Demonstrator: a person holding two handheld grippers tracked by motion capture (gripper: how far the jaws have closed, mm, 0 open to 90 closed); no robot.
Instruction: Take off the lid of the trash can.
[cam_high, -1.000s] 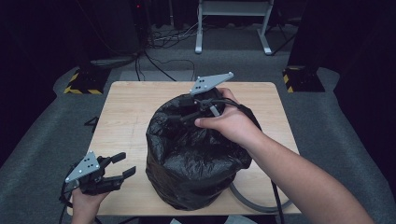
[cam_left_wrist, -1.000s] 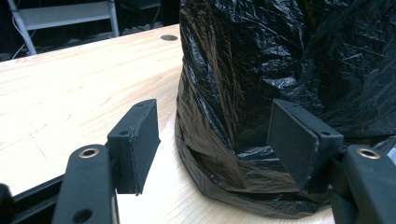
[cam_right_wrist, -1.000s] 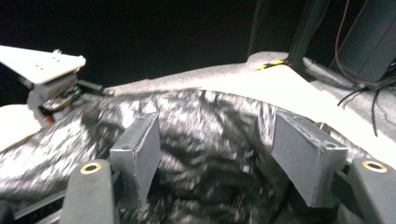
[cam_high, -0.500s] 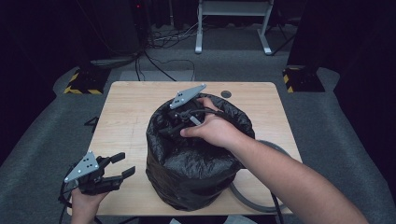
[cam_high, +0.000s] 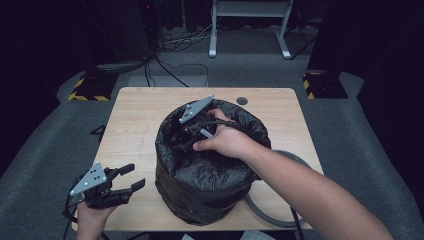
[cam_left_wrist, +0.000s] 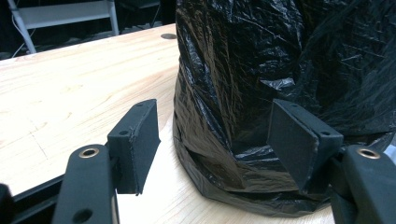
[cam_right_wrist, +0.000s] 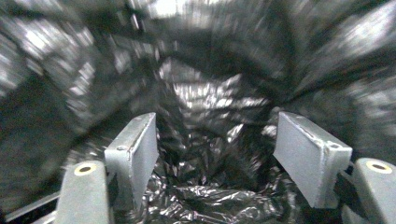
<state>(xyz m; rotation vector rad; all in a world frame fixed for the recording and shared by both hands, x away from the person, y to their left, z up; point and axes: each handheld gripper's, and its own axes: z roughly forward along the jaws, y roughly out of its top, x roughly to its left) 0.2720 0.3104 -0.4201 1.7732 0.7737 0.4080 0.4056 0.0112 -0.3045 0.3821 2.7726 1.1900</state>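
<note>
At the centre of the wooden table (cam_high: 135, 120), a bin lined with a black plastic bag (cam_high: 210, 185) stands upright, its mouth open to the high view. That view places the right gripper (cam_high: 187, 137) at the bag's rim on the 12 o'clock side, pointed down into the opening and toward 8 o'clock, the person's right hand (cam_high: 227, 142) wrapped around it. The right gripper view looks down the inside, where crinkled glossy folds run to the bottom; there the jaws of the right gripper (cam_right_wrist: 215, 154) stand wide apart with nothing between them, touching no plastic that can be made out in the blur. The left gripper view shows the bag's outer wall and its base on the wood, with the left gripper (cam_left_wrist: 212, 147) spread wide and empty, short of the plastic. From above, the left gripper (cam_high: 127, 180) sits at 8 o'clock of the bin, near the table's front edge. A grey hose (cam_high: 260, 210) curls at 4 o'clock.
</note>
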